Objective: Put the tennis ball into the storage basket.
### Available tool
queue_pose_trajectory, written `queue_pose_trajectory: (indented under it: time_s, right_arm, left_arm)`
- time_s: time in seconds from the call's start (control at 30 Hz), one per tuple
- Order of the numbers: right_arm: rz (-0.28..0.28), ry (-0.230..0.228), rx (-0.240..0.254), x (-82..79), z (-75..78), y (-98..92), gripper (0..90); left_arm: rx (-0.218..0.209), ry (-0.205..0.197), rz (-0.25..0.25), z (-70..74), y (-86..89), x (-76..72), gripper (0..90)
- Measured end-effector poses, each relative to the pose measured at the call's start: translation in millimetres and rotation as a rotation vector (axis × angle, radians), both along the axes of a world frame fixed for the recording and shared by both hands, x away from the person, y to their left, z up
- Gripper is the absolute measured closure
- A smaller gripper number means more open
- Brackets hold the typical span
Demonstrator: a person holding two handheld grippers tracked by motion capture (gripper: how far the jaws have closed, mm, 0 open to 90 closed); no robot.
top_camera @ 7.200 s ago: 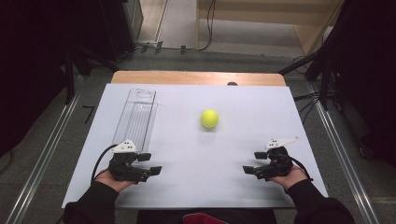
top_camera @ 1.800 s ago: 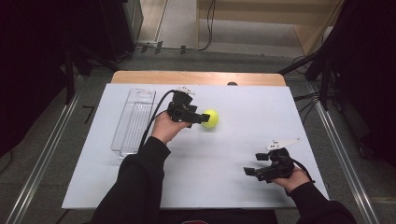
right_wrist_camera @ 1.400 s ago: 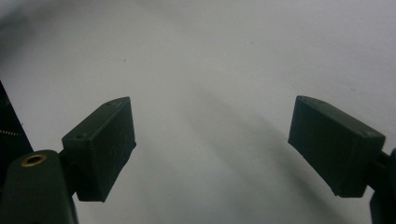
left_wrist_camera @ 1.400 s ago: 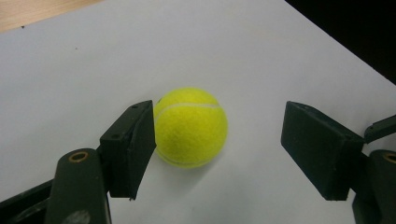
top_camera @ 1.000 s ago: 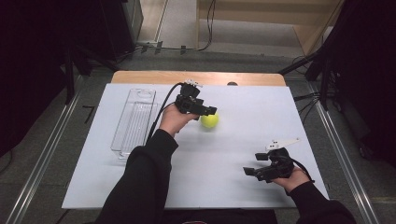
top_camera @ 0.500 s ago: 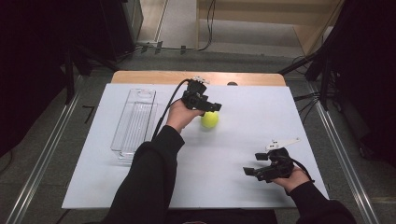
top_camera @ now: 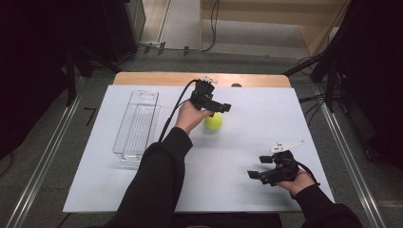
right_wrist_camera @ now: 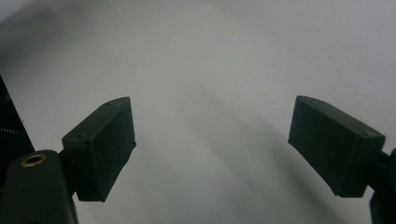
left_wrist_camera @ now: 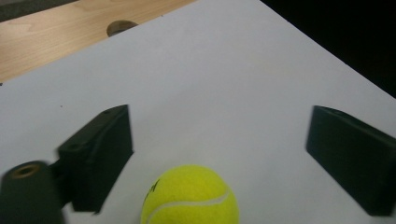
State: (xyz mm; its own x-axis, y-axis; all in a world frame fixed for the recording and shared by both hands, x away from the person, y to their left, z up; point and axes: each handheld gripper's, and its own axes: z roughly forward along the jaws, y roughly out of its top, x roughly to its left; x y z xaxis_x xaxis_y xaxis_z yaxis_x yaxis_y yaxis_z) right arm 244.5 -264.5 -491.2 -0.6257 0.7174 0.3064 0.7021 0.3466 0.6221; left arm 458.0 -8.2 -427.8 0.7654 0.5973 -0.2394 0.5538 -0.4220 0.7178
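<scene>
While my left hand-held gripper [left_wrist_camera: 219, 154] has just been opening, wide, ungripped | tennis ball [left_wrist_camera: 190, 196]: yellow-green, fuzzy, white seam, dark print, maybe lettering | white desk [top_camera: 247, 156]

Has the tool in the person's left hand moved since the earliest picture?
Yes. The left tool has gone from the table's near edge, past the clear tray, to the tennis ball; its jaws have just opened wide around the ball.

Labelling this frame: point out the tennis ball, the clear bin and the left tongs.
tennis ball [top_camera: 213, 122], high view, middle of its yellow felt.
clear bin [top_camera: 124, 151], high view, near-end rim.
left tongs [left_wrist_camera: 219, 158], left gripper view, midway between the open fingertips, just above the ball.
</scene>
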Motion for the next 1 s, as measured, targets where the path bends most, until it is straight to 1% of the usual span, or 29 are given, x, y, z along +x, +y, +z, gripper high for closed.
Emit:
queue_pose_trajectory:
  time_s: [0.03, 0.07, 0.23, 0.5, 0.57, 0.8, 1.0]
  right_arm:
    - [0.0, 0.0, -0.001, -0.1, 0.0, 0.1, 12.7]
    - [0.0, -0.001, 0.0, -0.1, 0.1, -0.1, 12.7]
    - [-0.002, -0.001, -0.002, 0.1, 0.1, -0.3, 12.7]
    - [-0.001, -0.002, -0.001, 0.2, 0.1, -0.1, 12.7]
    - [0.0, -0.002, -0.001, 0.1, 0.1, -0.3, 12.7]
    - [0.0, -0.002, 0.001, 0.1, 0.3, -0.4, 12.7]
    - [0.001, -0.001, -0.002, 0.1, 0.2, -0.3, 12.7]
  left_arm:
    - [-0.004, 0.013, 0.005, -0.8, 0.0, 0.9, 0.0]
    - [-0.006, 0.022, 0.003, -1.5, 0.5, 1.7, 0.0]
    - [0.005, 0.029, 0.01, -2.1, 2.2, 3.1, 0.0]
    - [0.034, 0.022, 0.01, -6.0, 1.5, 3.7, 0.0]
    - [0.035, 0.025, 0.012, -7.0, 1.2, 3.7, 0.0]
    - [0.053, 0.032, 0.003, -13.1, 0.1, 3.7, 0.2]
    - [0.057, 0.043, 0.015, -20.5, 1.3, 3.0, 0.2]
